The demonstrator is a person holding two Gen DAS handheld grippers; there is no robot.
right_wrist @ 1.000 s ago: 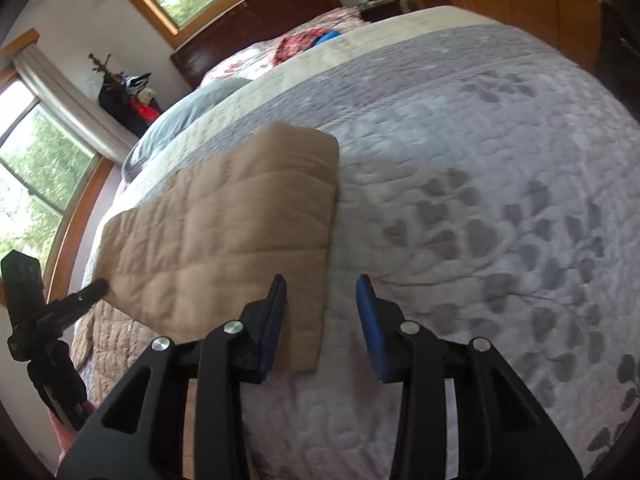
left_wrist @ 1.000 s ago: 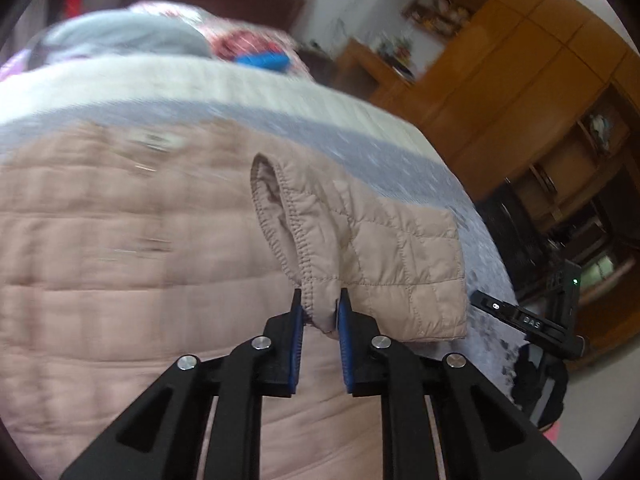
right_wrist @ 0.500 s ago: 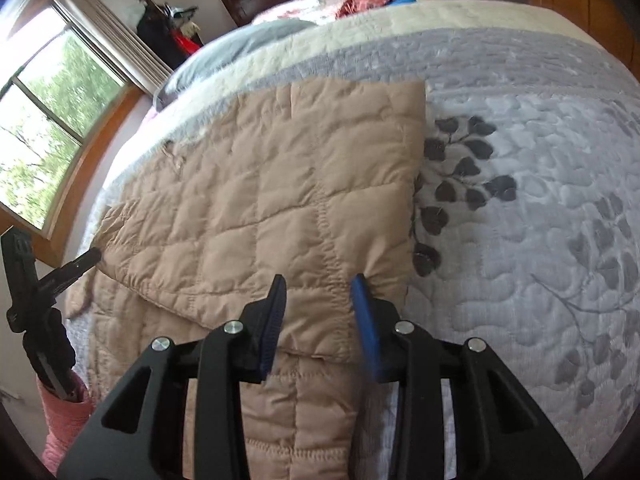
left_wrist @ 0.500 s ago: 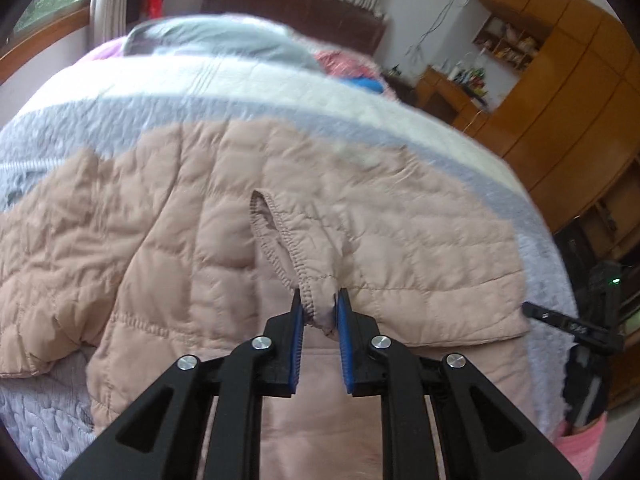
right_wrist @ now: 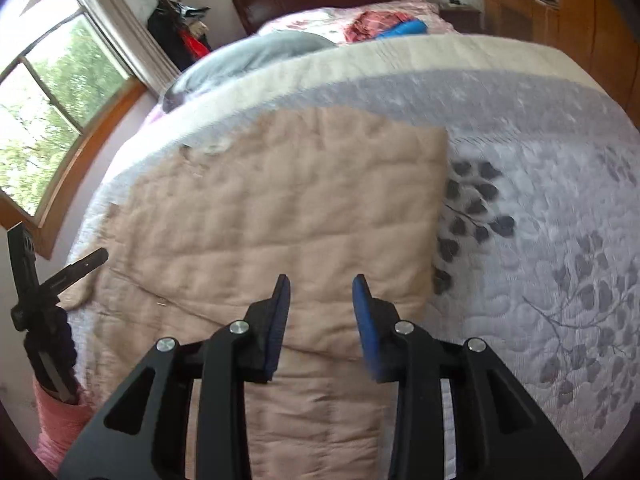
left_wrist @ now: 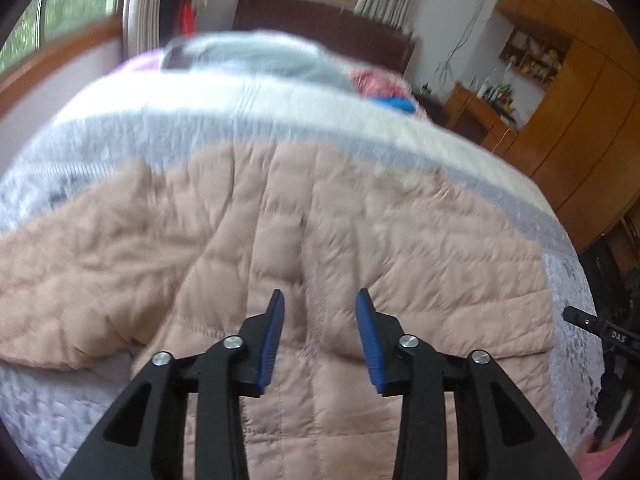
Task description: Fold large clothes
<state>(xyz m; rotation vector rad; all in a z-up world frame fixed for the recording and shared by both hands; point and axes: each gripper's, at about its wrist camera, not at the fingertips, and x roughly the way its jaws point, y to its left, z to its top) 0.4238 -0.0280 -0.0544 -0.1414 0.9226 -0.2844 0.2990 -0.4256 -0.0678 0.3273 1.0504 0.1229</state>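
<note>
A beige quilted jacket (left_wrist: 360, 240) lies spread on the bed, one side folded over its middle. My left gripper (left_wrist: 320, 340) hovers above the jacket's centre with its jaws opening and nothing between the blue pads. In the right wrist view the same jacket (right_wrist: 300, 208) shows as a flat folded panel with a straight right edge. My right gripper (right_wrist: 322, 320) hangs open over the panel's near edge, not gripping any cloth. A sleeve (left_wrist: 60, 300) trails off to the left on the quilt.
The grey and white floral quilt (right_wrist: 540, 240) covers the bed. Grey pillow (left_wrist: 256, 56) and red and blue clothes (left_wrist: 380, 84) lie near the dark headboard. Wooden cabinets (left_wrist: 580, 120) stand on the right. A black tripod (right_wrist: 36, 300) stands by the window side.
My left gripper let go of the sleeve cuff, which now lies flat on the jacket, and its jaws spread. My right gripper moved left over the folded jacket panel.
</note>
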